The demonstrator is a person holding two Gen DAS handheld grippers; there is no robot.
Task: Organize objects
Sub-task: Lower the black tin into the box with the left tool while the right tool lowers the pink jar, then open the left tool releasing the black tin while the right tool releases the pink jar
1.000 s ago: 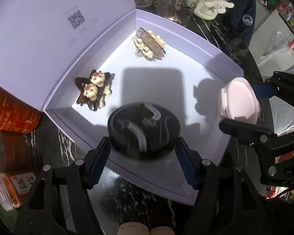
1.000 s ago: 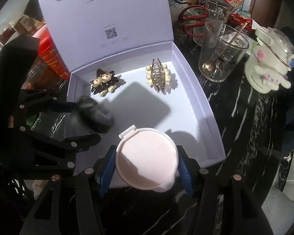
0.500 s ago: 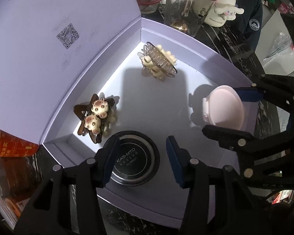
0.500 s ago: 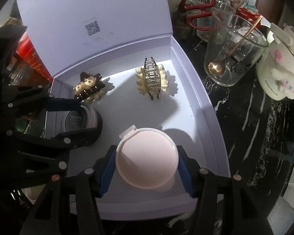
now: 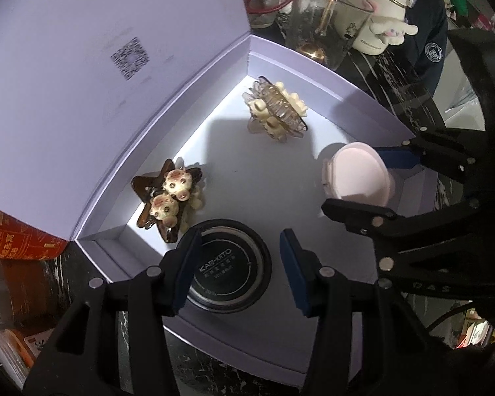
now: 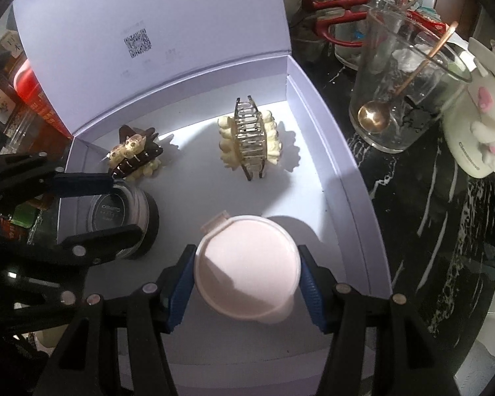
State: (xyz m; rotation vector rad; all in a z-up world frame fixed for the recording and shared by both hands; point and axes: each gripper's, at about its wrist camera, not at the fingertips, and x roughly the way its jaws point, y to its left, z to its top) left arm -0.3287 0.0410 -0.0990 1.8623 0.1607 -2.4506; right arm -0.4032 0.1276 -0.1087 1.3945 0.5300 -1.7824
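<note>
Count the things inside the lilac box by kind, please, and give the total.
Hair clips: 2 (star clip, clear clip)
Round jars: 2 (black jar, pink jar)
Total: 4

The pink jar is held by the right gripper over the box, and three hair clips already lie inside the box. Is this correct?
Not quite: only two hair clips lie in the box, the star clip and the cream claw clip, as the right wrist view shows. The right gripper does hold the pink jar.
</note>
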